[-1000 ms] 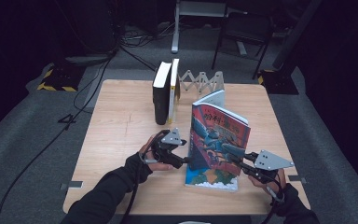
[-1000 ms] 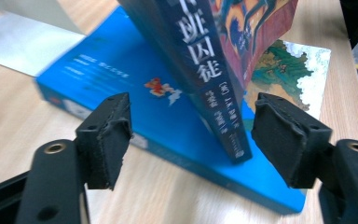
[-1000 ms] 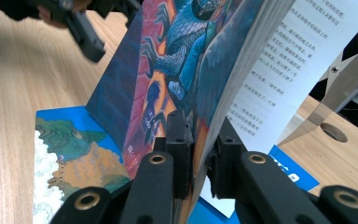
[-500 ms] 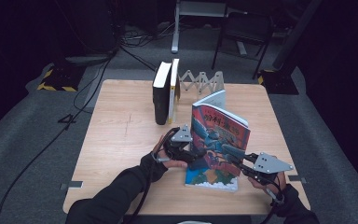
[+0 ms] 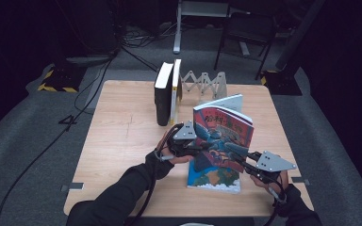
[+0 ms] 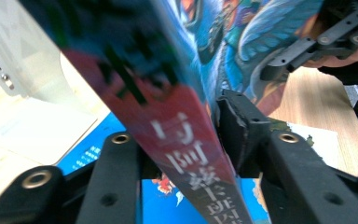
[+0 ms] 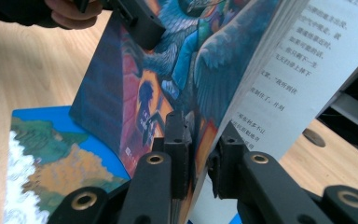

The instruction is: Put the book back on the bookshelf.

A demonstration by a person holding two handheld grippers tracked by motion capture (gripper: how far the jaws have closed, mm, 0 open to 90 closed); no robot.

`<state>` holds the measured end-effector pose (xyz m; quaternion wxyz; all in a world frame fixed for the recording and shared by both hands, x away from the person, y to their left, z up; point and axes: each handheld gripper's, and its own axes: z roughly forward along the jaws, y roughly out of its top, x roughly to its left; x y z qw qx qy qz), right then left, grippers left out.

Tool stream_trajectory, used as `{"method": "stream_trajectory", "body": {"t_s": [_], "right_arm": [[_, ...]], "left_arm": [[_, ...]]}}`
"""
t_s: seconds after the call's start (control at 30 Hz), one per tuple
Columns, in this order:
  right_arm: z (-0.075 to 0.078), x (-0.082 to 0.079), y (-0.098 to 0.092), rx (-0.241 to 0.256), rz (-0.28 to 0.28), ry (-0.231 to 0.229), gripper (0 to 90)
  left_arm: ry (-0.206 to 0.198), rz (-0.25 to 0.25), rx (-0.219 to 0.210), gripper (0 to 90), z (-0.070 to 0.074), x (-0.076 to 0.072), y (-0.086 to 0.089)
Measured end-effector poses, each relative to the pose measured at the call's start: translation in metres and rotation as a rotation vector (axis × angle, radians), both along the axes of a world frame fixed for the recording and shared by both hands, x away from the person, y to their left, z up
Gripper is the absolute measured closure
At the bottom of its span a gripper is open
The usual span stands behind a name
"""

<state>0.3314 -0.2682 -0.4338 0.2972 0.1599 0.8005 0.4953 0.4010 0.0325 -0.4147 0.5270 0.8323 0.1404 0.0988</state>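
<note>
**Ana:** Book [image 5: 224, 136] first — where is it sitting, and who is holding it?

**Ben:** It is standing upright near the front of the table [image 5: 122, 141], raised over a second book [image 5: 214, 179] that is lying flat under it. Both grippers are holding it. The left gripper [image 5: 193, 148] is clamping the spine edge; in the left gripper view its jaws are closing on either side of the red spine [image 6: 186, 154], with only the book's thickness between them. The right gripper [image 5: 245, 160] is pinching the lower fore-edge corner, jaws nearly together, apparently over the front cover [image 7: 168, 93] and some pages; white pages [image 7: 279, 79] are fanning out to the right of them.

**Ana:** And the long axis?

**Ben:** Running roughly up and down, leaning a little. The cover is facing the person, so the two grippers are sitting on opposite edges, left on the spine, right on the open side.

**Ana:** Which way is the rack?

**Ben:** The folding rack [image 5: 202, 84] is standing at the far edge, with two dark books [image 5: 167, 94] upright at its left end. From the jaws, the free slots are lying ahead. I judge that the left hand is nearer the shelved books, so it is probably steering the spine.
</note>
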Motion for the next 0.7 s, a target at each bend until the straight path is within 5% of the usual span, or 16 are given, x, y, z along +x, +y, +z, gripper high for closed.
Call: {"method": "stream_trajectory", "body": {"t_s": [0.2, 0.4, 0.57, 0.7], "right_arm": [[0.003, 0.007, 0.001, 0.033, -0.036, -0.018, 77.8], [0.008, 0.009, -0.008, 0.091, -0.117, -0.023, 71.5], [0.019, 0.010, -0.015, 0.121, -0.205, -0.080, 63.4], [0.024, 0.015, -0.016, 0.138, -0.211, -0.069, 56.7]], "left_arm": [[-0.028, 0.036, -0.009, 70.8, 0.006, 0.004, 0.001], [-0.053, 0.010, 0.011, 73.7, 0.007, 0.000, 0.002], [-0.069, -0.023, 0.027, 74.0, 0.007, -0.005, 0.003], [-0.075, -0.042, 0.031, 74.0, 0.007, -0.007, 0.003]]}}
